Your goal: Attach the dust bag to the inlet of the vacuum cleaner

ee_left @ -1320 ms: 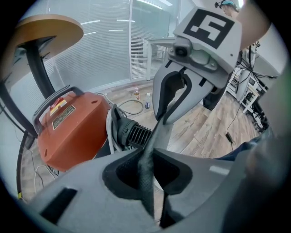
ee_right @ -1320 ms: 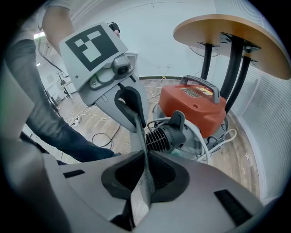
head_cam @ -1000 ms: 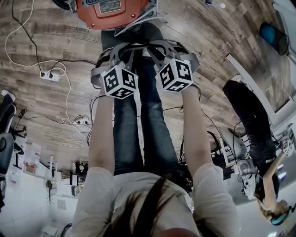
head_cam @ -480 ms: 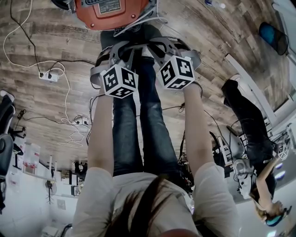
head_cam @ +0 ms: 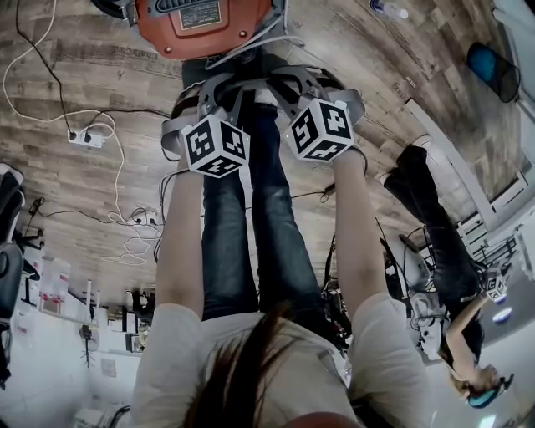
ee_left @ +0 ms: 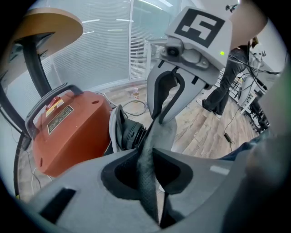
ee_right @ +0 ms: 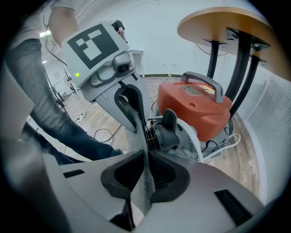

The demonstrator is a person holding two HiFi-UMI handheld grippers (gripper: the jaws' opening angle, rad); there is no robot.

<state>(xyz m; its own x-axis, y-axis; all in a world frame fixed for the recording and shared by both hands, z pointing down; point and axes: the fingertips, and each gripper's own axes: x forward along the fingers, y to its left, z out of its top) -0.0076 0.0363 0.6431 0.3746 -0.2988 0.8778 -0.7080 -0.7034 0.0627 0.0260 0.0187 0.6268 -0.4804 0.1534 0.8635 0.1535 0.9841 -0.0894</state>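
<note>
The orange vacuum cleaner stands on the wood floor just ahead of my feet. Its black inlet with a white ring around it faces me. The grey fabric dust bag hangs stretched between my two grippers, right in front of the inlet. My left gripper is shut on one edge of the bag. My right gripper is shut on the opposite edge. In the head view both grippers point steeply down, side by side, close to the vacuum.
A round wooden table on black legs stands over the vacuum. A power strip with white cables lies on the floor at the left. Another person bends over at the right. A small bottle stands on the floor beyond.
Both grippers stay in place with the bag held between them. The person at the right has shifted and bent further.
</note>
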